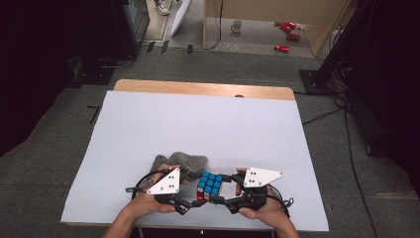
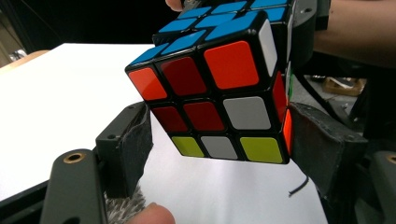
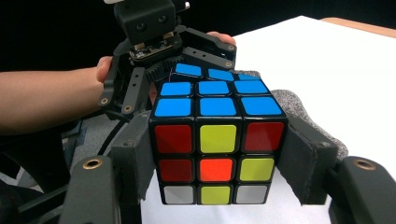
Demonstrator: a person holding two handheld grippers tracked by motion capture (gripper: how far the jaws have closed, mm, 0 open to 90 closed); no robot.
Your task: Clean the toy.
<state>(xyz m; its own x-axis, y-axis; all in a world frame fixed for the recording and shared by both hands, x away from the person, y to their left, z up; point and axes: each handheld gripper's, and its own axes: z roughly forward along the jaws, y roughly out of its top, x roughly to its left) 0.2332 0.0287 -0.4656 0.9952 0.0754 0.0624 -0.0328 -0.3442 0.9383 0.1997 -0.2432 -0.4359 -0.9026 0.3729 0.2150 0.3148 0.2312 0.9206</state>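
A white surface (image 1: 198, 124) stands on grey carpet, red cans (image 1: 286, 30) lying beyond. The cube (image 1: 210, 185) hangs above its near edge, blue face up, no long axis. The right tool (image 3: 219, 158) pinches it; the left tool (image 2: 219, 154) stands spread around it.

Grey cloth on a white table

A grey knitted cloth (image 1: 181, 160) lies on the white table (image 1: 198, 124); a mug (image 1: 236, 26) and red cans (image 1: 287, 29) sit beyond.

Right gripper (image 1: 221, 189) is clamped tight, left gripper (image 1: 197, 188) gapes partly; both hands low, facing inward.
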